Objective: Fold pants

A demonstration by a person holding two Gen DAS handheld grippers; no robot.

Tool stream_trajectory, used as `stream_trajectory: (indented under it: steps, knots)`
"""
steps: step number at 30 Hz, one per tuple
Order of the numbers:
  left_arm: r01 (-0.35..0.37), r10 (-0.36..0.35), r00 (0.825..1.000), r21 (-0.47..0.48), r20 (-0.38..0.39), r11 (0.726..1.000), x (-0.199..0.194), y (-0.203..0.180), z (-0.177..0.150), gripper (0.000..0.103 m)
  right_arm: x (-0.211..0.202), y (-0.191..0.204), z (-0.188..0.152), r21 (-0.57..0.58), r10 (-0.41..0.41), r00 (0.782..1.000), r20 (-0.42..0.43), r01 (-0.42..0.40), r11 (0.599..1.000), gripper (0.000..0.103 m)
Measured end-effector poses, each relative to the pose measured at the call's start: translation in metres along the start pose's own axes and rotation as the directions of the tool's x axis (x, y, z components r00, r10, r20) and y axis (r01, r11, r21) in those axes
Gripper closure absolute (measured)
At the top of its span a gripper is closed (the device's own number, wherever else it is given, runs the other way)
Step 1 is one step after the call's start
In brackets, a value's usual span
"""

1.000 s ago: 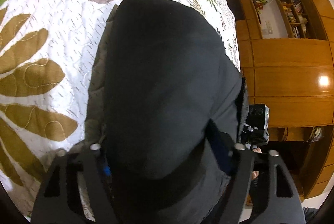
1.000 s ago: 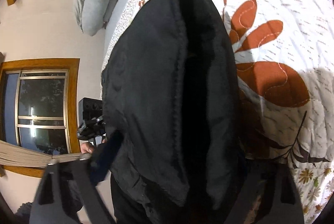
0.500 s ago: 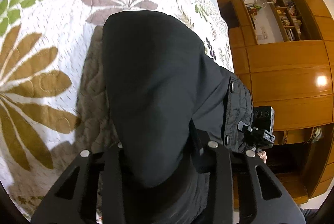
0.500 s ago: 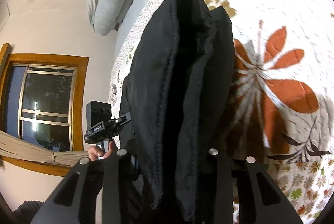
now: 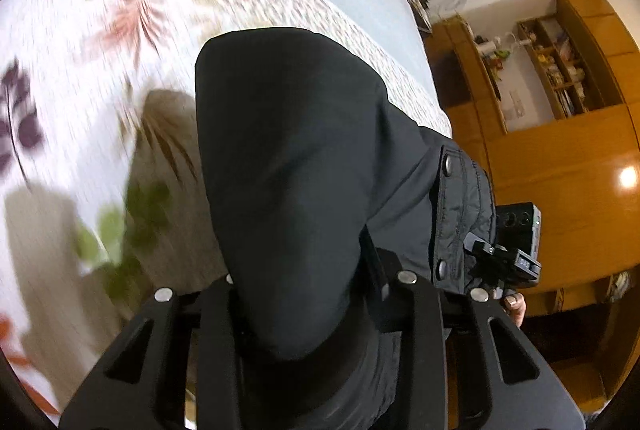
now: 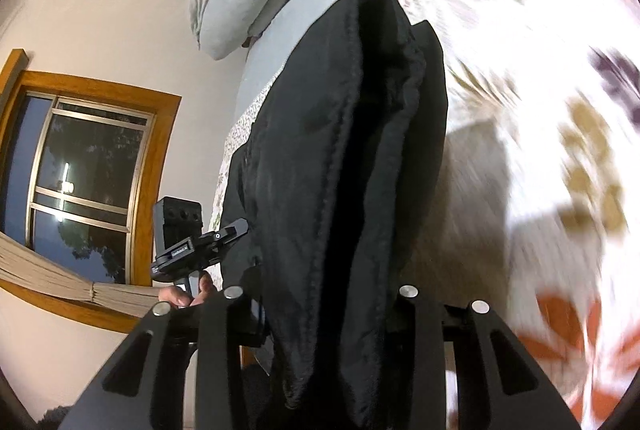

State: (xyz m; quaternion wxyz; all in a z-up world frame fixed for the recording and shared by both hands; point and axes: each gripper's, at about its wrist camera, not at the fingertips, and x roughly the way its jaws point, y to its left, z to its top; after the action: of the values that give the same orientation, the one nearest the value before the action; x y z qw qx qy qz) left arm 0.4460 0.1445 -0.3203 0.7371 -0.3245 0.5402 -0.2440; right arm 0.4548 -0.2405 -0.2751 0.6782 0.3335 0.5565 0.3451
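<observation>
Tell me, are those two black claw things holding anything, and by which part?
Both hold the black pants above the bed quilt. The left gripper and right gripper each pinch bunched cloth; which part cannot be told.

Fisheye frames curved strongly at the rims. The quilt (image 5: 80, 77) was overexposed and motion-blurred; a lamp glared on the wardrobe (image 5: 627, 177); soft shadows fell beneath the pants (image 6: 340, 169).

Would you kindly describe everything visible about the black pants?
The black pants are matte, soft woven fabric, bunched into hanging layers with stitched edges showing in the right wrist view. A quilted section bears metal snaps. Each tool is shut on them: the left tool and the right tool. They hang above the floral bedspread.
</observation>
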Motion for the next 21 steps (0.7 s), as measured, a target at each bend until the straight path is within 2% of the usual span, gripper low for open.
stream_trajectory:
  steps: [3,6,9,11,13,17,19,21]
  knots:
    - [-0.002,0.003,1.000,-0.040,0.020,0.999,-0.001,0.024,0.035,0.070,0.030,0.008,0.042,-0.020,-0.010,1.000,-0.011,0.009,1.000,0.066]
    - [-0.017,0.018,1.000,-0.067,0.011,0.998,0.006,0.045,0.051,0.070,0.051,0.000,0.069,-0.021,-0.022,0.999,-0.027,0.022,1.000,0.066]
    - [-0.046,0.044,0.999,-0.098,-0.023,0.994,0.022,0.067,0.055,0.068,0.073,-0.019,0.078,-0.005,-0.043,0.997,-0.063,0.043,0.999,0.066]
    - [-0.018,0.017,1.000,-0.110,-0.017,0.994,0.024,0.079,0.056,0.068,0.087,-0.033,0.080,0.010,-0.057,0.995,-0.082,0.058,0.998,0.066]
    - [0.006,-0.007,1.000,-0.101,-0.010,0.995,0.024,0.080,0.054,0.066,0.088,-0.048,0.085,0.036,-0.028,0.996,-0.082,0.031,0.999,0.066]
    - [0.017,-0.017,1.000,-0.090,-0.005,0.996,0.025,0.079,0.049,0.063,0.090,-0.061,0.075,0.048,0.002,0.997,-0.083,0.002,0.999,0.065]
    - [0.019,-0.019,1.000,-0.095,-0.003,0.995,0.024,0.078,0.047,0.058,0.091,-0.066,0.075,0.057,0.003,0.996,-0.088,0.002,0.998,0.060]
    - [0.009,-0.009,1.000,-0.102,0.009,0.995,0.020,0.078,0.048,0.045,0.091,-0.069,0.077,0.059,-0.015,0.996,-0.090,0.021,0.998,0.050]
